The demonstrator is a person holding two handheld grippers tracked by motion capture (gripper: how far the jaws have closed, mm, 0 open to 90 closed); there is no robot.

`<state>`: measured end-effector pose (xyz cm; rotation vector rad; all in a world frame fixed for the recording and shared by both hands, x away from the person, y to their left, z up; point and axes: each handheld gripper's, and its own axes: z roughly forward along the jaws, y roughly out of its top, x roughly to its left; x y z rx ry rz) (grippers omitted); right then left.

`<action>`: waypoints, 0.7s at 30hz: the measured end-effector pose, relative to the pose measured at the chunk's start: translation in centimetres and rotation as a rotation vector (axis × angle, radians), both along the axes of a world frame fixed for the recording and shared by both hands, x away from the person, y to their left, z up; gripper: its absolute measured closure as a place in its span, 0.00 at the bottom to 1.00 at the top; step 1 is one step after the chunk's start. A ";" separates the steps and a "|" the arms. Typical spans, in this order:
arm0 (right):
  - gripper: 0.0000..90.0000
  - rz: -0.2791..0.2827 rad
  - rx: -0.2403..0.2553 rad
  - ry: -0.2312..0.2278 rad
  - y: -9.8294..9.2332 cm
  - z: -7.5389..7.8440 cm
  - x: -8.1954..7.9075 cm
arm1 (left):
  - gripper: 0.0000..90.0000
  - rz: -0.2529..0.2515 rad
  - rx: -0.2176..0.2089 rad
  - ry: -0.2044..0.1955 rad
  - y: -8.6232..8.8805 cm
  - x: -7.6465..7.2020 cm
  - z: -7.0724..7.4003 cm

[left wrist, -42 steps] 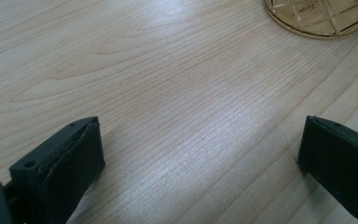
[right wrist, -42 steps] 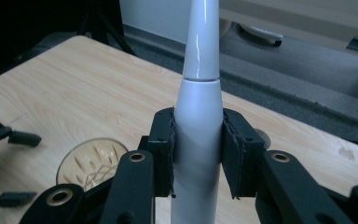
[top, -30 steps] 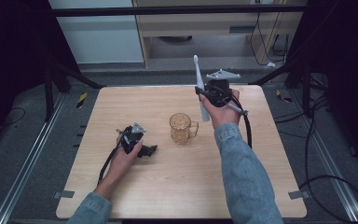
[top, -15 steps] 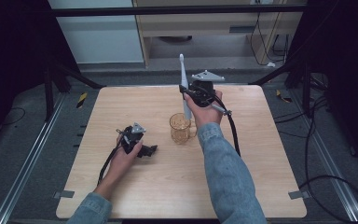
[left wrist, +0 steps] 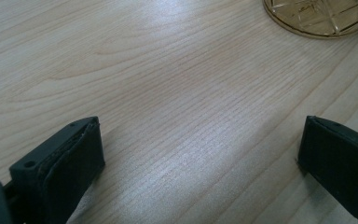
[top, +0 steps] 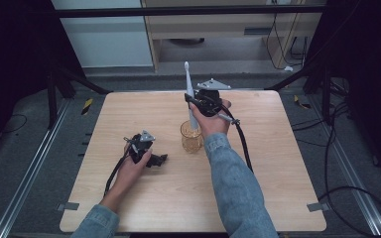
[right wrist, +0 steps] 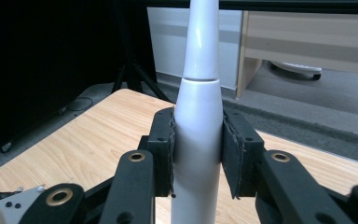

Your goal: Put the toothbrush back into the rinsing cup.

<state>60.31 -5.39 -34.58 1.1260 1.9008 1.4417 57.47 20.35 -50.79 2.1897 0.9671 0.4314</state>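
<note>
White electric toothbrush [right wrist: 198,126] is standing upright, clamped in the right tongs [top: 197,103] above the amber glass cup [top: 191,136]; left tongs [top: 151,157] are resting apart on the table [top: 278,163].

The right gripper [top: 192,100] carries the toothbrush [top: 189,91] leftward, now upright over the cup [top: 191,137].

Table [top: 129,119] pale matt wood grain; cup [top: 191,137] amber faceted glass; toothbrush [right wrist: 198,116] smooth white plastic.
</note>
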 end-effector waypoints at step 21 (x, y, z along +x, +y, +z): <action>0.74 0.032 -0.005 0.024 0.3 -3.5 0.0 | 0.00 0.000 -0.001 -0.001 0.0 0.0 0.0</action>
